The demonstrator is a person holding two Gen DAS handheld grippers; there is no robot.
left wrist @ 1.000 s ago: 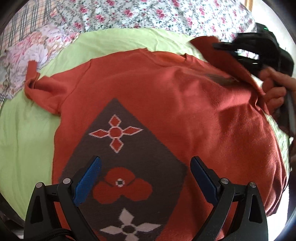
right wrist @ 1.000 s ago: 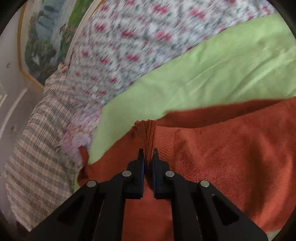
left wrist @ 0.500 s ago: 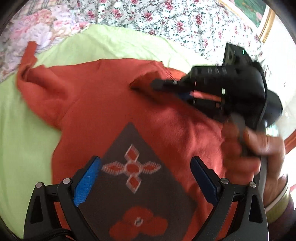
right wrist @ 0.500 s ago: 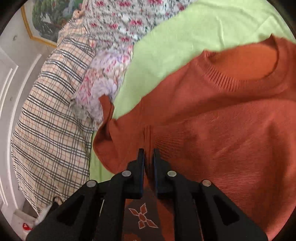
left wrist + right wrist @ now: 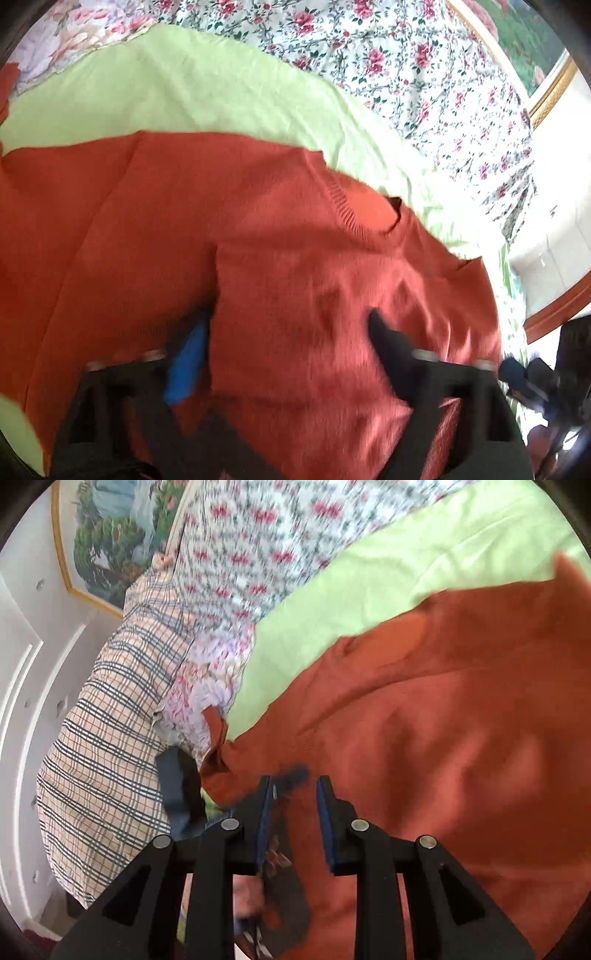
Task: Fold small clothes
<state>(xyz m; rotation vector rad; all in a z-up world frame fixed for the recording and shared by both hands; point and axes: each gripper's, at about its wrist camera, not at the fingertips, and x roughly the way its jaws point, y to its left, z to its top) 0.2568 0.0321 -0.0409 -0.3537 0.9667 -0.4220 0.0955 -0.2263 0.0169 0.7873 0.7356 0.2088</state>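
Sleeve (image 5: 332, 302) now across sweater (image 5: 110, 240)

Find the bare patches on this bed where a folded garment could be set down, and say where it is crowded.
Bare green sheet lies between the orange sweater and the floral bedding. The sweater's middle is crowded by both grippers.

Bright daylight, motion blur esp. foreground, fisheye-warped dark edges.

A rust-orange sweater (image 5: 295, 258) with a dark brown panel lies on a lime-green sheet (image 5: 184, 92). Beyond them are a white cloth with pink roses (image 5: 424, 74), a beige plaid blanket (image 5: 103, 746), and a gold-framed painting (image 5: 107, 535).
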